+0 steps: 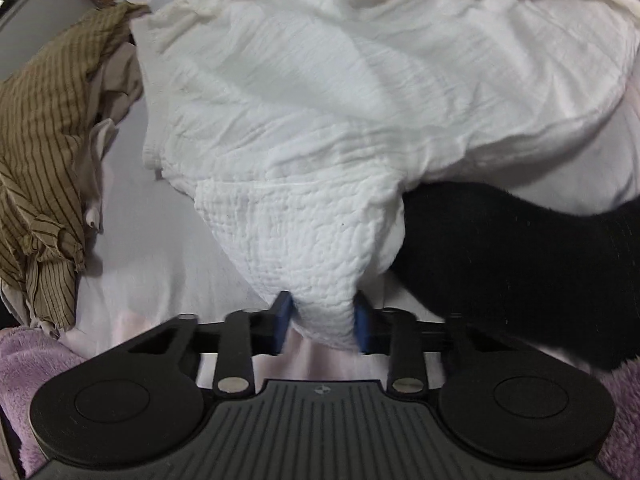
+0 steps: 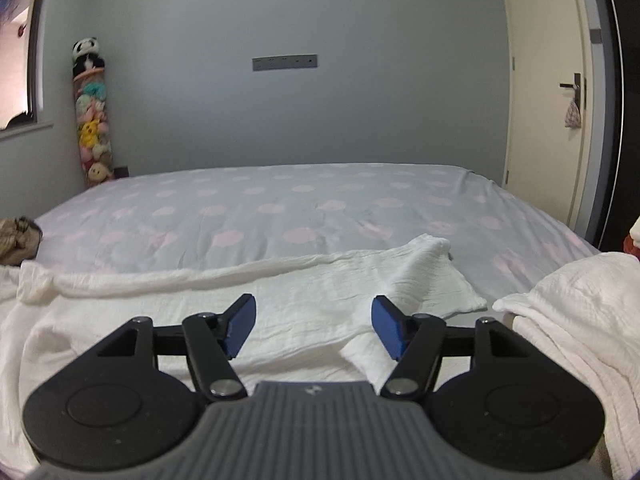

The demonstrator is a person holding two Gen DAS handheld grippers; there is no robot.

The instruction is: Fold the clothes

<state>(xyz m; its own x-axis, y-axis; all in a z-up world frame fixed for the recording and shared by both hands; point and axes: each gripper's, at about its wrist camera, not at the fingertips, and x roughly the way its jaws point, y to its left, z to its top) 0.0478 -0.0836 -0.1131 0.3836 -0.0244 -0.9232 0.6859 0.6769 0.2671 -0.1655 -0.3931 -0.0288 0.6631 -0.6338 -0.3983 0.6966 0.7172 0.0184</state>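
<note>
A white crinkled garment [image 1: 340,92] lies spread on the bed. My left gripper [image 1: 323,322] is shut on a bunched corner of it, with cloth squeezed between the blue pads [image 1: 282,316]. A black sleeved arm [image 1: 520,264] reaches in from the right under the garment's edge. In the right wrist view the same white garment [image 2: 304,292] lies flat across the near part of the bed, with a folded-over part at the right [image 2: 580,312]. My right gripper [image 2: 313,326] is open and empty, hovering just above the garment.
A brown striped garment [image 1: 44,152] lies crumpled at the left; it also shows in the right wrist view [image 2: 18,238]. A purple fuzzy blanket [image 1: 28,364] lies at the near edge. The dotted bedsheet [image 2: 280,208] stretches to the far wall. A door [image 2: 548,92] stands at the right.
</note>
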